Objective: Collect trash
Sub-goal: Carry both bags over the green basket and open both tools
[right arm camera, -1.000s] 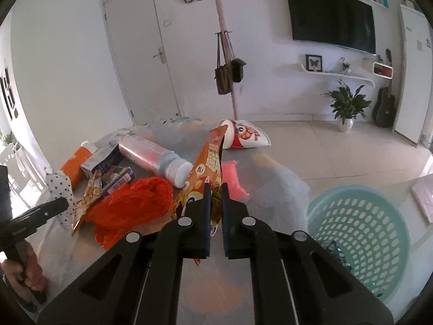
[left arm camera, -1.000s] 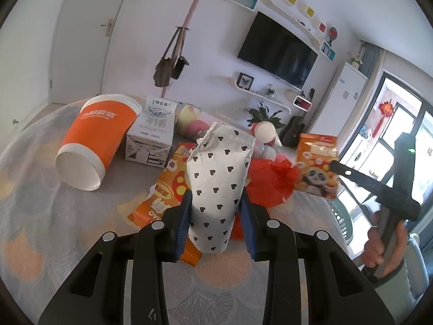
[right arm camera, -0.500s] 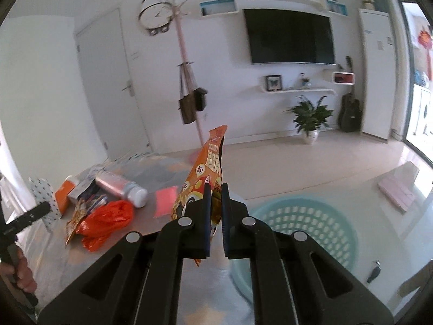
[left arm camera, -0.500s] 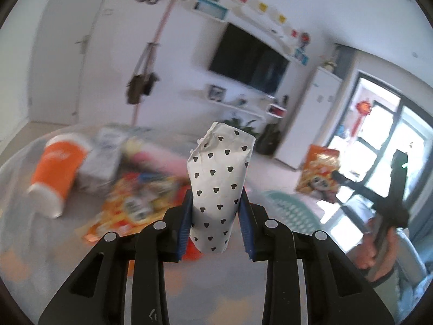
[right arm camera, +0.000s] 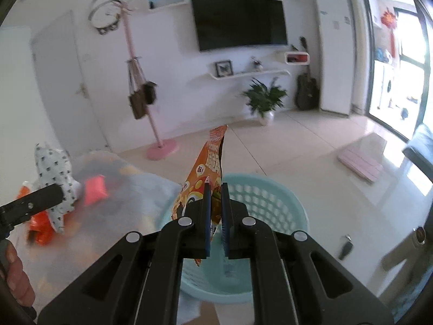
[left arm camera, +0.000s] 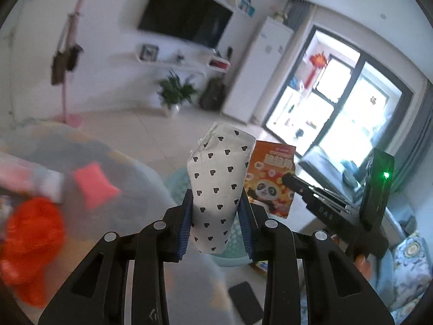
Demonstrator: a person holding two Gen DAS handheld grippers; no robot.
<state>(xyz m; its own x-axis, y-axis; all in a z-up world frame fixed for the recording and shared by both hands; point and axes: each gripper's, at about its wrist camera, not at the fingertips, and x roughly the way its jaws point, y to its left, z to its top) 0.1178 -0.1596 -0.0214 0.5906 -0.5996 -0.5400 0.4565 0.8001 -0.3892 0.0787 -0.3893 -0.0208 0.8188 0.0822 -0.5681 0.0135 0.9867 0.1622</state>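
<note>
Your left gripper [left arm camera: 216,216] clamps a heart-print wrapper [left arm camera: 220,187], upright; table [left arm camera: 130,216] litter lies at nine o'clock. Your right gripper [right arm camera: 215,211] pinches an orange snack bag [right arm camera: 209,168] above the teal basket [right arm camera: 281,211], which sits at six o'clock.

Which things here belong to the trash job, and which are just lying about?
Job:
left gripper, shut on the heart-print paper bag
right gripper, shut on the orange snack packet
teal basket
red plastic bag on the table

Lying about:
keys on the floor
potted plant
</note>
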